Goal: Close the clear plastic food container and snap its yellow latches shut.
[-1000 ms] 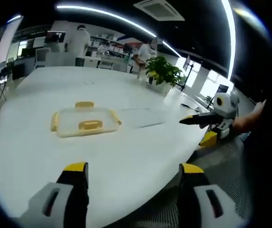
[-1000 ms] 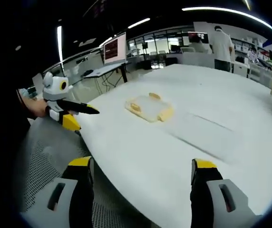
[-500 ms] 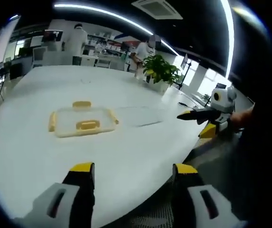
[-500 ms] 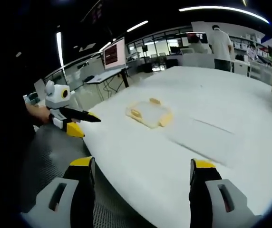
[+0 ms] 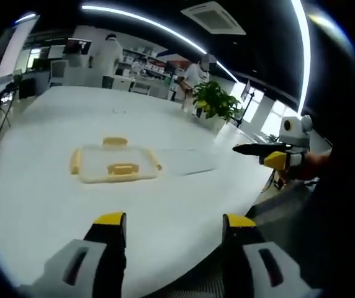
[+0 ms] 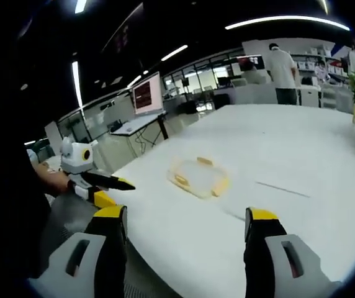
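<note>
Clear plastic food container point(image 5: 115, 164) lies flat on the white table point(image 5: 53, 205), left of centre in the left gripper view, with yellow latches point(image 5: 122, 169) on its near, far, left and right edges; whether they are snapped down cannot be told at this size. Just to its right on the tabletop lies a faint clear sheet point(image 5: 187, 159), possibly a lid, too washed out to be sure. Below, the left gripper point(image 5: 174, 225) has its yellow-tipped jaws spread wide with nothing between them, well short of the container. Farther right, beyond the table edge, the right gripper point(image 5: 247, 149) comes in, held by a hand point(image 5: 314, 164); its dark jaws look close together and grip nothing. A potted plant point(image 5: 215, 102) stands at the far side, and people stand in the background. In the right gripper view, the container point(image 6: 199, 178) sits mid-table, apart from both grippers, and the right gripper's own jaws stand wide apart.
</note>
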`<state>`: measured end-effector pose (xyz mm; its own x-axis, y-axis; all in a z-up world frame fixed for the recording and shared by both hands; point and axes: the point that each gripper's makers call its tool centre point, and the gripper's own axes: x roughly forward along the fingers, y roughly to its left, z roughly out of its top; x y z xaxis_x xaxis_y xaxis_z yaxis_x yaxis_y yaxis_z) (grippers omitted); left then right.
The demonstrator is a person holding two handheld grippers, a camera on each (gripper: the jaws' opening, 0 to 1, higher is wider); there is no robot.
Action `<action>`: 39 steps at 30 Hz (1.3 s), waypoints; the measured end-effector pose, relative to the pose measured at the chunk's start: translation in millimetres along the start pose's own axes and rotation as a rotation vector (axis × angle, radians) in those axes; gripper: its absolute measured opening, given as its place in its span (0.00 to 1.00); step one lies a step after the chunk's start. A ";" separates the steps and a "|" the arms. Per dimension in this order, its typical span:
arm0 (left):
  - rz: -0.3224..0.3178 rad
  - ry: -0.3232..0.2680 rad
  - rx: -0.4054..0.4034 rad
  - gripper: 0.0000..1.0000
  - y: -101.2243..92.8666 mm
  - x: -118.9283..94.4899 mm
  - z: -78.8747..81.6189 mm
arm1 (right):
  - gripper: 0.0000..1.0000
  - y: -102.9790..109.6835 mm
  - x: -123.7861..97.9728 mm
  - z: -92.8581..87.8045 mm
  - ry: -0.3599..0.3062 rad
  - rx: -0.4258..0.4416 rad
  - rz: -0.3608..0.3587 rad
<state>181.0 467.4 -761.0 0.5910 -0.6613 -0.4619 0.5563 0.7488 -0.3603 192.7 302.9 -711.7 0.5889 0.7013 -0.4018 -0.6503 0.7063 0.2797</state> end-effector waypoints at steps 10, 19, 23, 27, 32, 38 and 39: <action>0.005 -0.035 -0.058 0.70 8.3 -3.7 15.4 | 0.72 8.2 4.4 8.7 -0.007 -0.043 0.020; -0.013 -0.039 -0.054 0.85 17.7 -1.4 26.6 | 0.72 5.8 16.1 11.9 -0.001 -0.063 0.033; -0.027 -0.019 -0.012 0.92 15.6 1.0 27.3 | 0.73 6.8 22.5 13.2 0.005 -0.098 0.046; -0.034 -0.016 -0.021 0.96 18.6 2.8 31.1 | 0.74 2.2 29.8 17.5 -0.005 -0.079 0.043; -0.051 -0.016 -0.021 0.98 22.7 4.0 40.7 | 0.74 0.6 38.4 21.6 -0.011 -0.071 0.047; -0.066 -0.001 -0.007 0.99 33.0 7.8 47.1 | 0.77 0.8 45.6 23.0 -0.005 -0.077 0.060; -0.068 0.001 -0.005 0.99 34.5 8.3 48.2 | 0.77 1.3 45.8 23.7 -0.007 -0.076 0.064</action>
<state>233.2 485.6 -738.2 0.5516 -0.7105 -0.4370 0.5923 0.7025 -0.3946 230.2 338.3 -709.1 0.5483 0.7455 -0.3791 -0.7212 0.6509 0.2371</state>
